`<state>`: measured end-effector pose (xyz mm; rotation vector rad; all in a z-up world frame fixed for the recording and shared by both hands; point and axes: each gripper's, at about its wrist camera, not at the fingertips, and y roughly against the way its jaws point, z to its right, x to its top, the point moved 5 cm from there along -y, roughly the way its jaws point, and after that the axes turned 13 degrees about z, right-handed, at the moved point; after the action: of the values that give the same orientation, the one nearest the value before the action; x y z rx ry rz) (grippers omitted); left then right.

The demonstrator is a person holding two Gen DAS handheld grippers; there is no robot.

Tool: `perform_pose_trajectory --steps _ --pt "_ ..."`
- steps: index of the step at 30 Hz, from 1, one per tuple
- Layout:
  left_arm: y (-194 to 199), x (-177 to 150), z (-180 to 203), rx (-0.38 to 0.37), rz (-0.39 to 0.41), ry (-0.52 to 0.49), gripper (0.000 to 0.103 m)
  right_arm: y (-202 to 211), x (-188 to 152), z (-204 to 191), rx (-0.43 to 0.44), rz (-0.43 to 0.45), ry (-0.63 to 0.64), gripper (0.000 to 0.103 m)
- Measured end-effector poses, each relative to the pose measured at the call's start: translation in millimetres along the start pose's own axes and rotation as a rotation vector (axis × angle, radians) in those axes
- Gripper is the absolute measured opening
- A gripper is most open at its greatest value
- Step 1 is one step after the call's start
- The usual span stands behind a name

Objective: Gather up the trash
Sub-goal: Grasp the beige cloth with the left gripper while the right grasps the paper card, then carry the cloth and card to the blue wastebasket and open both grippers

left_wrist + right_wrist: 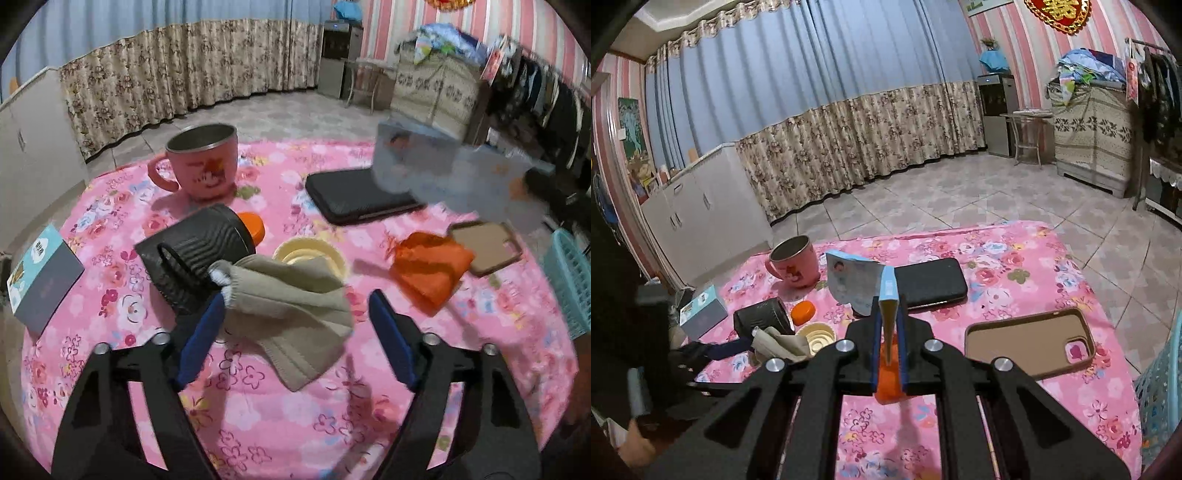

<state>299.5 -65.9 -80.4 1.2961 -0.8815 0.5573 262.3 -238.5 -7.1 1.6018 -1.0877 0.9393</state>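
Left gripper [295, 321]: jaws wide, straddling the beige cloth [291, 314], pads clear of it.
Right gripper [888, 332]: pinched on a blue-edged paper packet [888, 295], lifted above the tablecloth [1015, 406].
Orange wrapper [428, 269]: beside the phone case [487, 247].
Teal basket [569, 280]: at the table's right edge.
Open room: bare cloth near the front edge.

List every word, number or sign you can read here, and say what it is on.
Red and gold wall ornament: the double-happiness sign "囍".
Small blue and grey box: dark print on its white patch, too blurred to read.
Blue packet gripped in the right tool: baby picture, print unreadable.
Nothing else legible.
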Motion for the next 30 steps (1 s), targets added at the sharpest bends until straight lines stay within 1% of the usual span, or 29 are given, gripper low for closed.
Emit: perform_pose_trajectory --steps 1,2,3,6,7,8,9,13,14,16,18,21,25,27,29,30 --pt "-5.6 -1.7 0.3 0.009 -0.011 -0.013 0.064 -0.2 -0.6 0.1 -0.001 -0.001 0.0 0.008" --pt "-11.5 -3.2 -0.6 0.011 -0.022 -0.014 0.057 0.0 -0.7 1.1 0.0 -0.003 -0.001 0.008" --pt "-16.6 -4.5 -1.8 0.006 -0.03 -0.005 0.046 -0.1 -1.0 1.9 0.0 -0.002 -0.003 0.008" --pt "-22.0 -3.6 -4.9 -0.02 -0.031 0.033 0.033 0.4 -0.8 2.9 -0.001 0.0 -0.005 0.008" --pt "-19.0 -1.6 -5.4 -0.032 -0.021 0.047 0.029 1.6 -0.3 3.7 -0.001 0.004 -0.006 0.008" --pt "-12.4 3.2 -3.1 -0.054 0.0 0.057 0.022 3.8 0.9 4.8 -0.003 0.01 -0.008 0.008" --pt "-8.4 6.0 -0.5 -0.061 0.014 0.056 0.019 7.1 3.0 6.2 -0.004 0.019 -0.009 0.008" --pt "27.9 27.5 13.8 -0.082 0.126 0.034 0.018 22.6 12.5 10.4 -0.008 0.064 -0.016 0.008" --pt "34.0 31.2 14.8 -0.083 0.145 0.031 0.018 28.1 15.6 11.8 -0.007 0.08 -0.021 0.008" --pt "55.5 38.9 15.9 -0.071 0.212 0.028 0.018 38.0 21.0 14.2 0.002 0.105 -0.036 0.008" --pt "68.5 42.0 15.1 -0.077 0.255 0.038 0.018 44.8 25.6 14.2 0.004 0.123 -0.031 0.008" --pt "71.3 44.7 14.1 -0.073 0.269 0.041 0.018 51.2 30.0 13.4 -0.007 0.146 -0.007 0.008" --pt "77.1 49.0 13.5 -0.089 0.282 0.066 0.018 56.3 33.3 21.1 -0.022 0.158 -0.018 0.008" --pt "82.2 52.2 19.1 -0.106 0.307 0.077 0.018 66.3 39.0 30.8 -0.051 0.18 -0.018 0.008" --pt "82.6 55.6 29.2 -0.13 0.315 0.082 0.018 86.9 49.1 51.0 -0.116 0.226 -0.02 0.008" --pt "80.9 56.4 35.1 -0.14 0.316 0.084 0.018 95.3 52.6 60.2 -0.134 0.24 -0.029 0.008"
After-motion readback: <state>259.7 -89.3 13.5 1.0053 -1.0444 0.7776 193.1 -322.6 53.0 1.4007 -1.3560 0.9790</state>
